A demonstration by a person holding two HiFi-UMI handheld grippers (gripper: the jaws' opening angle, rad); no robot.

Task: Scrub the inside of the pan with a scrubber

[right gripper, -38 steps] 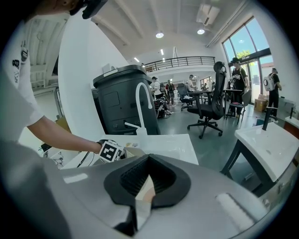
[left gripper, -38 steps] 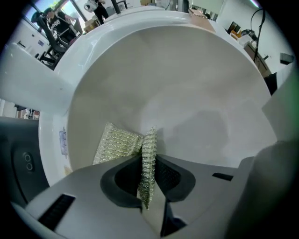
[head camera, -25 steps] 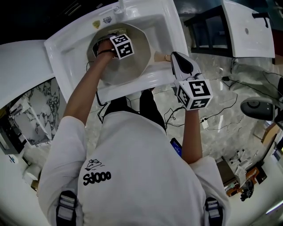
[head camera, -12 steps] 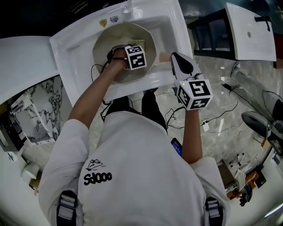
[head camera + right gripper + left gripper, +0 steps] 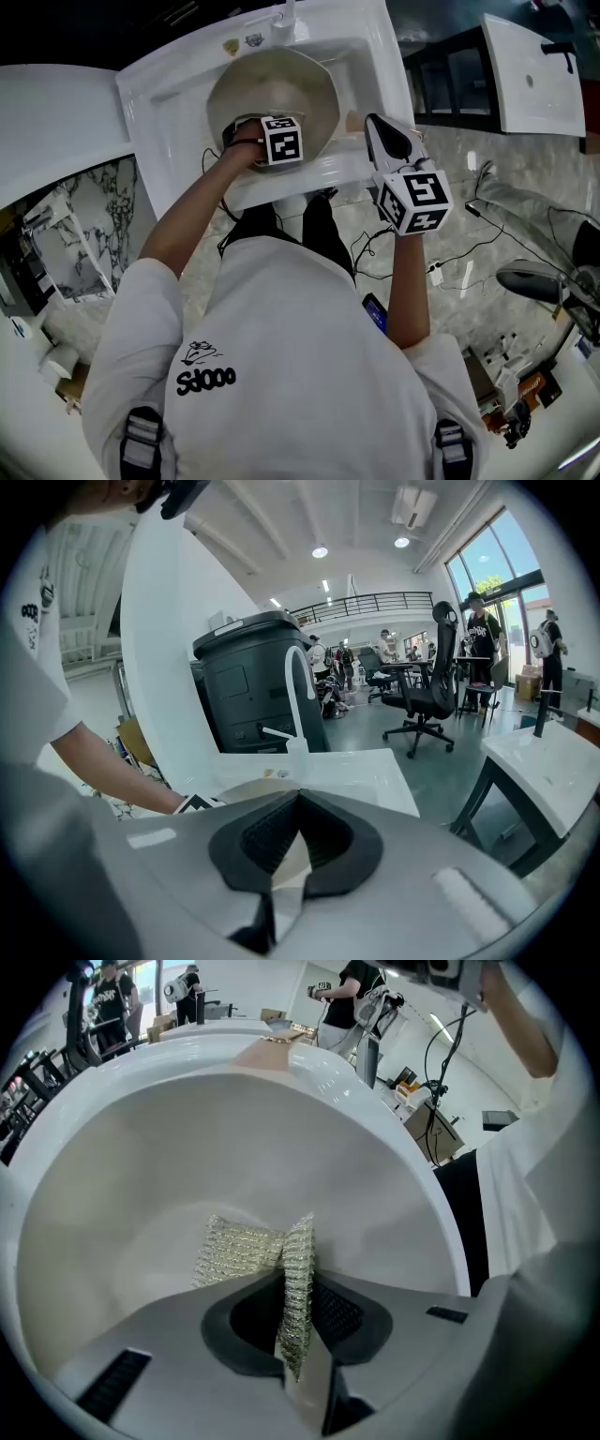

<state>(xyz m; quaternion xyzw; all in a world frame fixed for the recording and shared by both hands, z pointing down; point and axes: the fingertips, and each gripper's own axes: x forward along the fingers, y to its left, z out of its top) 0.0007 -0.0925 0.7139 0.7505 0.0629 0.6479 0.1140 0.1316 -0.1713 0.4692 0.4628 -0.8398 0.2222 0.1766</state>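
Marbled floor (image 5: 441,225) strewn with dark cables (image 5: 469,248) spread below two white sinks: one (image 5: 169,103) in front of the person, a second (image 5: 530,66) well apart at upper right. One dark bin (image 5: 253,696) stood behind the near sink, with one office chair (image 5: 429,696) farther back among several people. One white tap (image 5: 298,691) rose at the sink's back edge.

One cream pan (image 5: 272,84) sat in the near basin, its handle (image 5: 351,122) pointing right over the rim. The person's left forearm (image 5: 202,202) crossed the sink's front edge and, with the marker cube, hid part of the pan's inside from the head view.

Of the two grippers, the left gripper (image 5: 295,1269) was down inside the pan, jaws pinched on the one scrubber (image 5: 239,1251), a metallic mesh pad that fanned out to the left against the pan wall. The right gripper (image 5: 371,122) sat just beside the sink's right edge, jaws closed on the handle.
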